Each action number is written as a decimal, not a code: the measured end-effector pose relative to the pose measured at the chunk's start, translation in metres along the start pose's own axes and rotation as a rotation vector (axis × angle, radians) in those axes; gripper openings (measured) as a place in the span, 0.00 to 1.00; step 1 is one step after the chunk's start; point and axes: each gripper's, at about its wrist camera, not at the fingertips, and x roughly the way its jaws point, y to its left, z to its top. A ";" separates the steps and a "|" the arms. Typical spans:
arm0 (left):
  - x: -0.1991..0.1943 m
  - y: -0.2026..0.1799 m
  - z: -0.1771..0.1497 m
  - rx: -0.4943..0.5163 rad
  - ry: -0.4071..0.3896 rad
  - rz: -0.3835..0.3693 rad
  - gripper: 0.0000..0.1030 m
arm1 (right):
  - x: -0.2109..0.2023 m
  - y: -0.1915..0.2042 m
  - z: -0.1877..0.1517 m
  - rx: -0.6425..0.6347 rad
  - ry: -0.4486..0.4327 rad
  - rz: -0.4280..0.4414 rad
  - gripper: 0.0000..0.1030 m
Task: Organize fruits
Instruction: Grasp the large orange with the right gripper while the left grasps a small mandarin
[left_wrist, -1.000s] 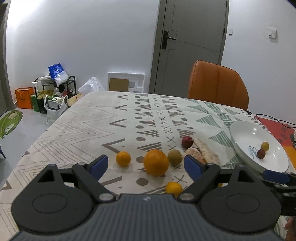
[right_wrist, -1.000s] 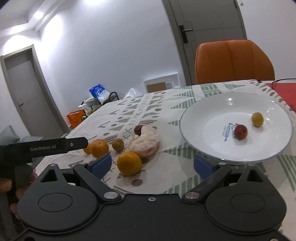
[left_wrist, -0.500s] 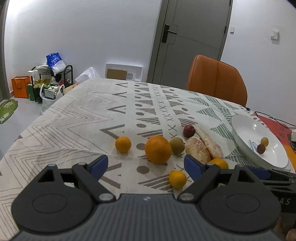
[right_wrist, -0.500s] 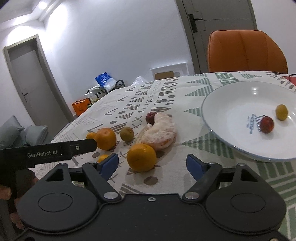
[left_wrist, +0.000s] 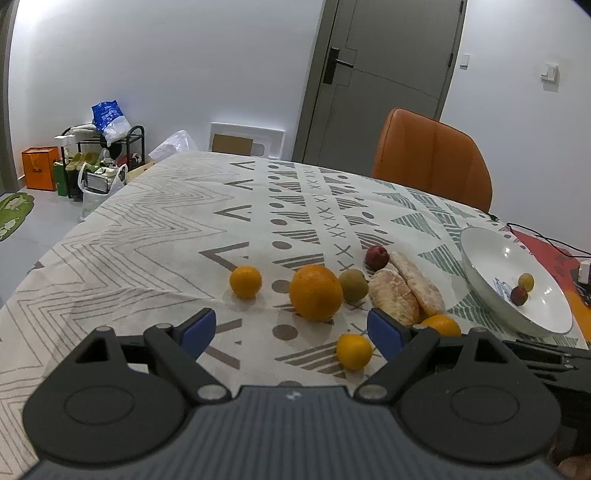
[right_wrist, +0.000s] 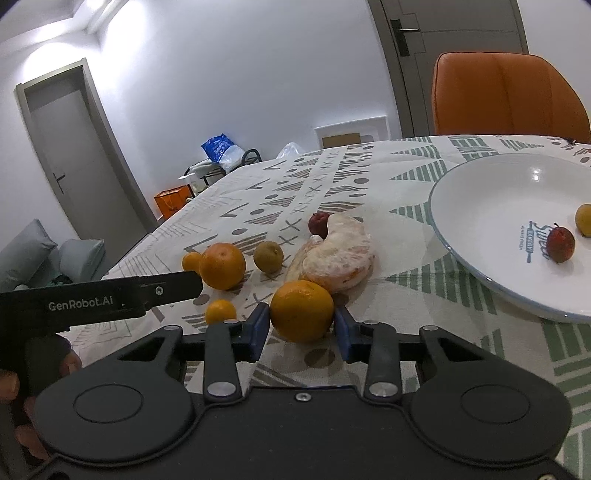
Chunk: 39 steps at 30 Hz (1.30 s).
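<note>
My right gripper (right_wrist: 300, 326) is closing on a mid-sized orange (right_wrist: 302, 309) on the patterned tablecloth, and both blue pads touch its sides. My left gripper (left_wrist: 291, 328) hovers open over the cloth with nothing between its pads. In front of it lie a large orange (left_wrist: 316, 291), two small oranges (left_wrist: 245, 281) (left_wrist: 354, 350), a green-brown fruit (left_wrist: 353, 284), a red fruit (left_wrist: 376, 257) and peeled citrus pieces (left_wrist: 406, 291). The white plate (right_wrist: 491, 206) at the right holds a red fruit (right_wrist: 560, 244) and a yellow fruit (right_wrist: 585, 220).
An orange chair (left_wrist: 432, 158) stands at the table's far side. A red mat with a black cable (left_wrist: 546, 240) lies beyond the plate. Bags and a rack (left_wrist: 99, 162) crowd the floor at the far left. The left gripper's black finger (right_wrist: 110, 295) reaches into the right wrist view.
The right gripper has moved in on the orange and its jaws have come together from wide apart until they touch it. The left gripper has stayed open.
</note>
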 end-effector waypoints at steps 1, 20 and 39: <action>0.000 -0.001 -0.001 0.001 0.001 -0.003 0.85 | -0.002 0.000 -0.001 0.001 -0.001 0.000 0.34; 0.008 -0.031 -0.015 0.039 0.024 -0.045 0.68 | -0.025 -0.015 -0.001 0.018 -0.036 -0.038 0.34; 0.004 -0.044 -0.011 0.085 0.000 -0.032 0.21 | -0.045 -0.030 0.000 0.057 -0.096 -0.040 0.34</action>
